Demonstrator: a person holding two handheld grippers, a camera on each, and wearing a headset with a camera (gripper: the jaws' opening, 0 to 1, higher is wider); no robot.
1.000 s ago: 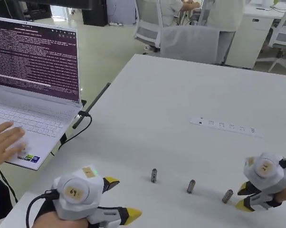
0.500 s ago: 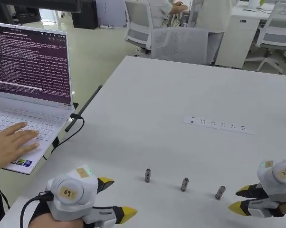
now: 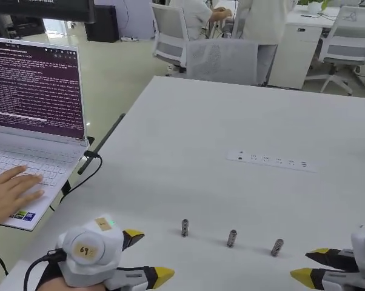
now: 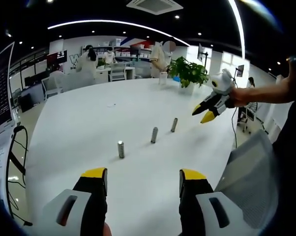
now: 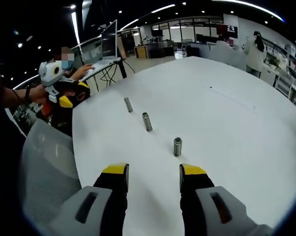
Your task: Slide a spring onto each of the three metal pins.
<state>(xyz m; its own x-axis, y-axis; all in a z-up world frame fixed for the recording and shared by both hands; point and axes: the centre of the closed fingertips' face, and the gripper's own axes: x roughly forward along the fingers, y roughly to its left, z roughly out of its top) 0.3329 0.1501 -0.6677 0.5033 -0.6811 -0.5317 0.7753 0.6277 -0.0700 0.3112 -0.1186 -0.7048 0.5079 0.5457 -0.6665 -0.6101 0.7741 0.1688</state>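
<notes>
We see three small grey metal pieces standing in a row on the smooth, matt white table [image 3: 231, 121]: the left spring [image 3: 185, 228], the middle spring [image 3: 231, 238] and the right spring [image 3: 277, 247]. Each is a short, slim cylinder with a ribbed, coiled surface. At this size we cannot tell the coil apart from any pin inside it. In the head view the right spring seems to lean a little, while the other two stand upright. The left gripper [image 3: 149, 257] sits at the near edge of the table. It has a rounded white plastic body and black fingers capped in yellow, with the jaws spread wide and nothing between them. The left spring stands ahead of those tips, near but apart. In the left gripper view the row runs away from the jaws towards the other gripper. The right gripper [image 3: 310, 264] has the same white shell and yellow tips, and its jaws are also parted and empty. The right spring stands just beside its tips, to their left, not touching. So the whole row lies between the two tools and slightly beyond them. Farther back on the table lies a long, flat white power strip [image 3: 271, 161]. At the left edge an open silver laptop [image 3: 31, 91] shows lines of text on a dark screen, with a hand [image 3: 10, 191] resting on its keyboard and a thin black cable [image 3: 85, 173] looping beside it. A grey mesh-backed chair [image 3: 222, 60] stands behind the table's far end.
</notes>
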